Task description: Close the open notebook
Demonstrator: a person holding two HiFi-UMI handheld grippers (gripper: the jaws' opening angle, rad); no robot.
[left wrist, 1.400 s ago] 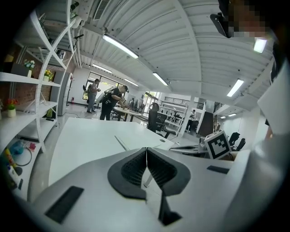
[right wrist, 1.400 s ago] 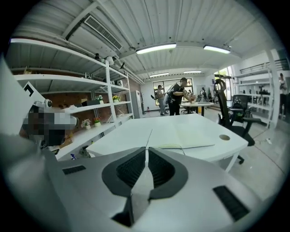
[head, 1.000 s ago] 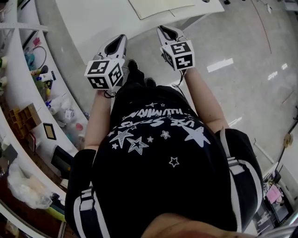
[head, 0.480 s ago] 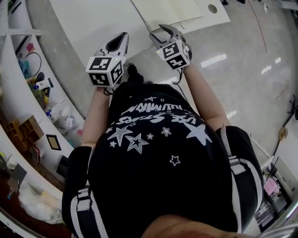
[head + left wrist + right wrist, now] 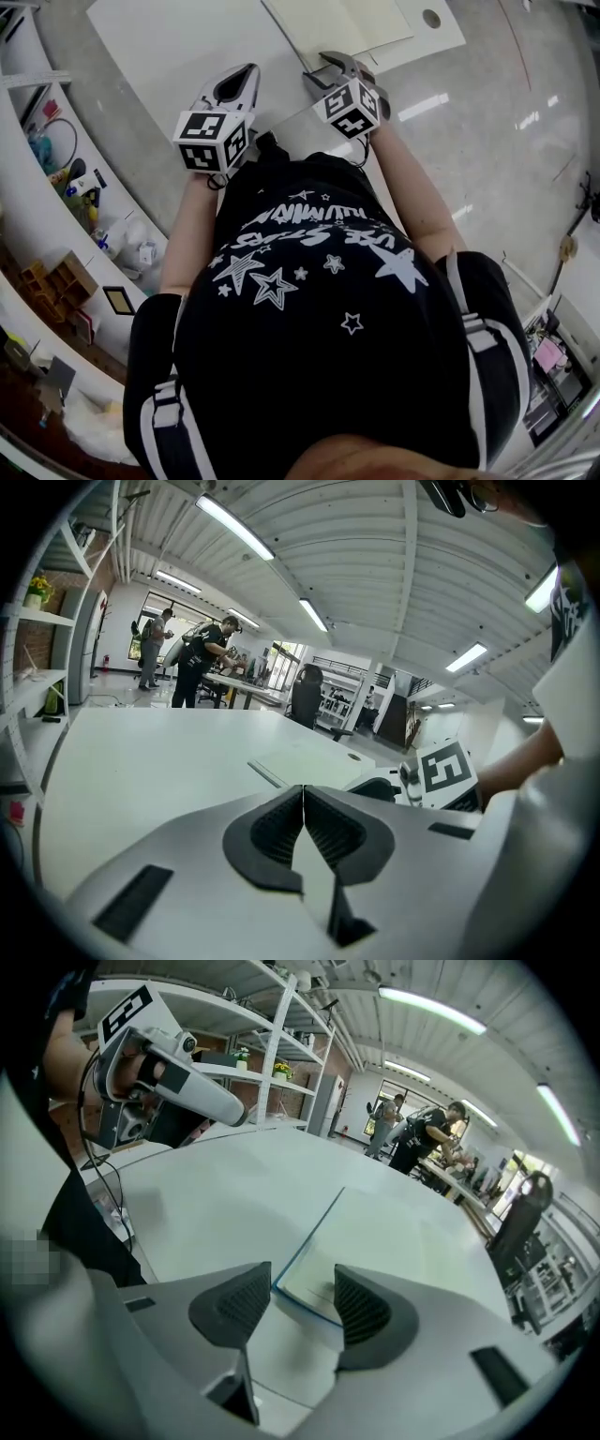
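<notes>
My right hand-held gripper (image 5: 302,1299) is opening, with the near corner of the open notebook (image 5: 394,1232) between its jaws, not pinched. The notebook lies on the table (image 5: 187,47) at twelve o'clock. My left hand-held gripper (image 5: 303,803) is pressed together, empty.

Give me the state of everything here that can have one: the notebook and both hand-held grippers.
notebook: open, lying flat on the table.
left hand-held gripper: shut, nothing between its jaws.
right hand-held gripper: jaws opening, the notebook's near corner shows between them, not gripped.
</notes>
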